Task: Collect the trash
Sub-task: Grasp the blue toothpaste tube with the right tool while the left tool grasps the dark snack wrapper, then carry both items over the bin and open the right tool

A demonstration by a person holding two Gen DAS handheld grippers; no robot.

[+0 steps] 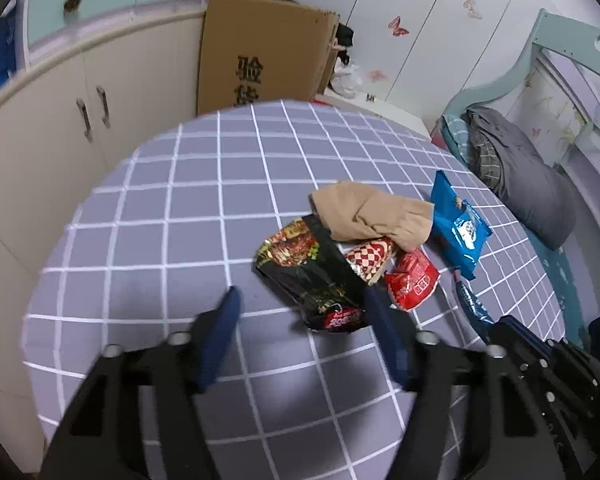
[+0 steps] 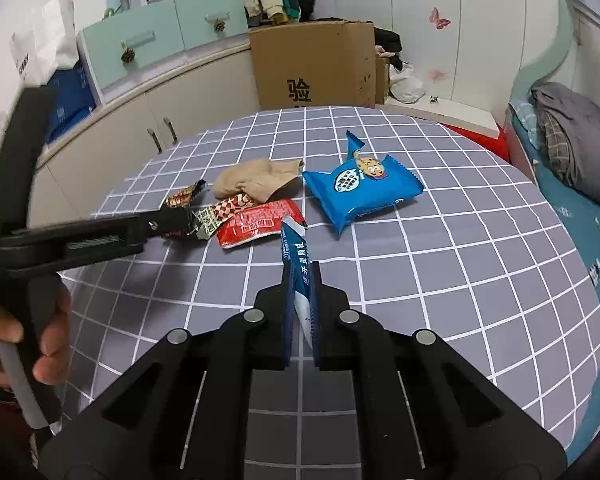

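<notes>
On the grey checked tablecloth (image 1: 160, 200) lies a heap of trash: a black snack wrapper (image 1: 308, 272), a red-and-white checked wrapper (image 1: 370, 258), a red packet (image 1: 412, 280) and a blue biscuit packet (image 1: 460, 228), with a beige cloth (image 1: 372, 212) on top. My left gripper (image 1: 302, 304) is open, its fingers either side of the black wrapper's near end; the left pad stands clear of it. My right gripper (image 2: 302, 270) is shut on a narrow dark blue wrapper (image 2: 292, 244), which sticks up and forward from between the pads.
A cardboard box (image 2: 316, 68) stands behind the table, beside cream cabinets (image 1: 60, 120). A bed with a grey blanket (image 2: 572, 140) lies to the right. A person's hand (image 2: 48, 340) grips the left gripper's handle, which reaches across the right wrist view.
</notes>
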